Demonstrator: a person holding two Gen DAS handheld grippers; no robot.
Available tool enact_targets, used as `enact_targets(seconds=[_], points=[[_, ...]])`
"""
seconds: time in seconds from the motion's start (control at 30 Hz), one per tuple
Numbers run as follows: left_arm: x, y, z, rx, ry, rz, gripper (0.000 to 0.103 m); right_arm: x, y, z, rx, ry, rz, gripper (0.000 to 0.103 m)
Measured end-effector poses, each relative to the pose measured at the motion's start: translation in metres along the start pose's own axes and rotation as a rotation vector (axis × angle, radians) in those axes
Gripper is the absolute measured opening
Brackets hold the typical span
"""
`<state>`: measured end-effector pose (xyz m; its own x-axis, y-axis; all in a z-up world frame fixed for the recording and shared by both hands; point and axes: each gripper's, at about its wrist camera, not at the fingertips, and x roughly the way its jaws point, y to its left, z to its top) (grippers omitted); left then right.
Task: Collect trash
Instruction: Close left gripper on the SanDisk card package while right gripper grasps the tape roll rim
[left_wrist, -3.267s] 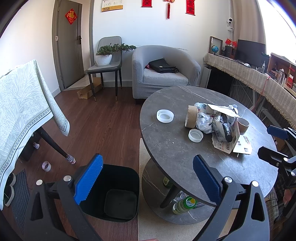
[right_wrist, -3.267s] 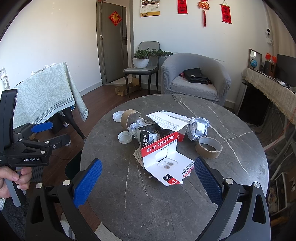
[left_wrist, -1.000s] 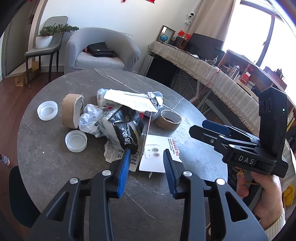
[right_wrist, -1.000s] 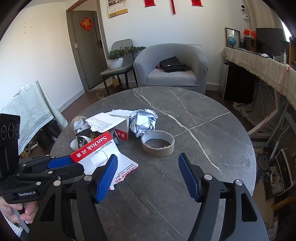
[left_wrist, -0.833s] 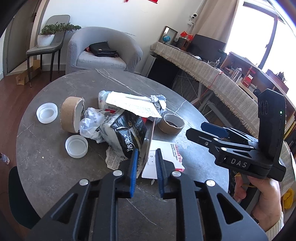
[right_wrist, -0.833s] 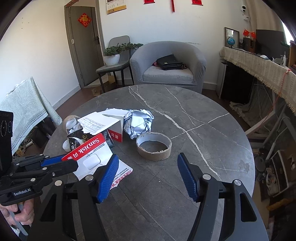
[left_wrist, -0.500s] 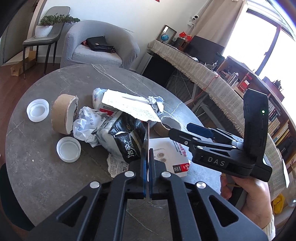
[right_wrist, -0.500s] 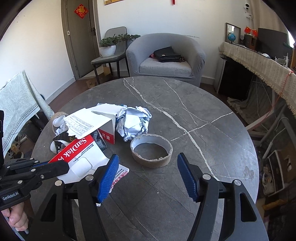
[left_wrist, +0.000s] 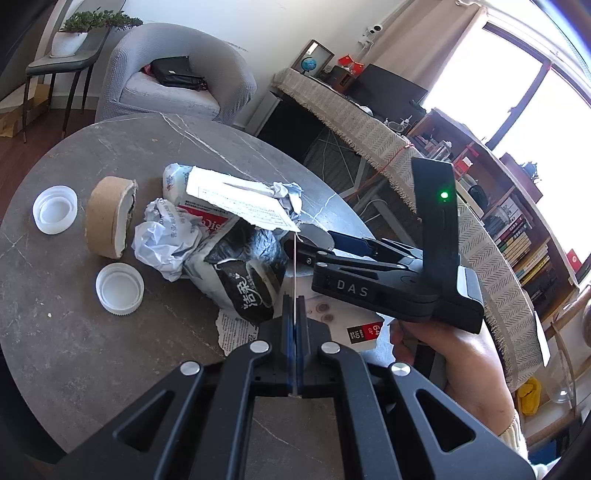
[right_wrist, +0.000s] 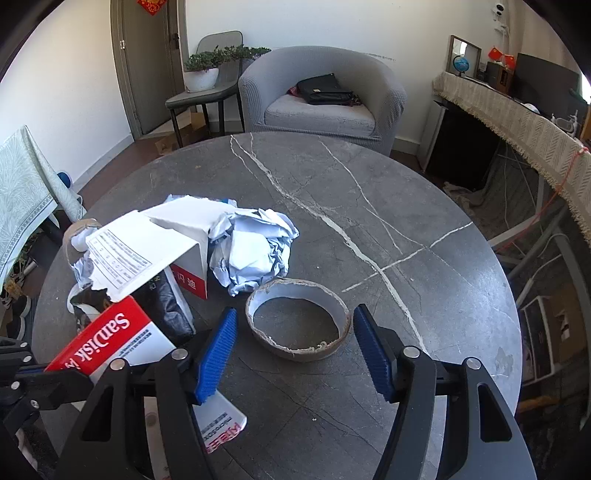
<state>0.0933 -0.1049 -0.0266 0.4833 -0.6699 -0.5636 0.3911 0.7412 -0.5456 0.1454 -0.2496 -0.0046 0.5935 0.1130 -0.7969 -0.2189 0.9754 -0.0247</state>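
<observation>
The left gripper (left_wrist: 294, 314) has its fingers pinched fully together on the thin edge of a torn-open white and red card box (right_wrist: 122, 254), which stands among the litter on the round grey marble bench (right_wrist: 369, 229). The box's red panel reads "SanDisk" in white letters, a red strip lower on it carries white Chinese characters, and a small red corner seen from the left wrist shows "64"; its raised white flap bears a printed table too small to read. Against the box leans a black and white plastic bag (left_wrist: 247, 277) with large white Chinese characters. Beside it lie a crumpled white wrapper (left_wrist: 166, 236), a crumpled ball of pale paper (right_wrist: 255, 254), a brown cardboard tape core standing on its edge (left_wrist: 107, 218) and two white plastic lids (left_wrist: 120, 288), all on the bench. The right gripper (right_wrist: 293, 354), marked "DAS" on its side and held in a person's hand (left_wrist: 454, 354), hovers low with its blue fingers closing either side of a second cardboard tape core (right_wrist: 297, 325) lying flat on the bench; the pads do not yet touch it.
</observation>
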Motion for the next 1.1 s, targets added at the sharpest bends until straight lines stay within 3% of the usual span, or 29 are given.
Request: enact_targets(seconds=[0.53,0.83,1.1], points=[[-0.013,0.000,-0.006,-0.058,0.013,-0.118,0.002,-0.028,-0.021,-0.003,0.057,-0.056,-0.027,0.054],[-0.028,-0.018,-0.016,-0.031,-0.002,-0.115,0.002,-0.057,-0.017,-0.011,0.082,-0.100,0.032,0.054],[-0.070,-0.024,-0.025,0.016,-0.045,-0.049,0.002,-0.099,0.015,-0.016,0.057,-0.170,0.112,0.054]])
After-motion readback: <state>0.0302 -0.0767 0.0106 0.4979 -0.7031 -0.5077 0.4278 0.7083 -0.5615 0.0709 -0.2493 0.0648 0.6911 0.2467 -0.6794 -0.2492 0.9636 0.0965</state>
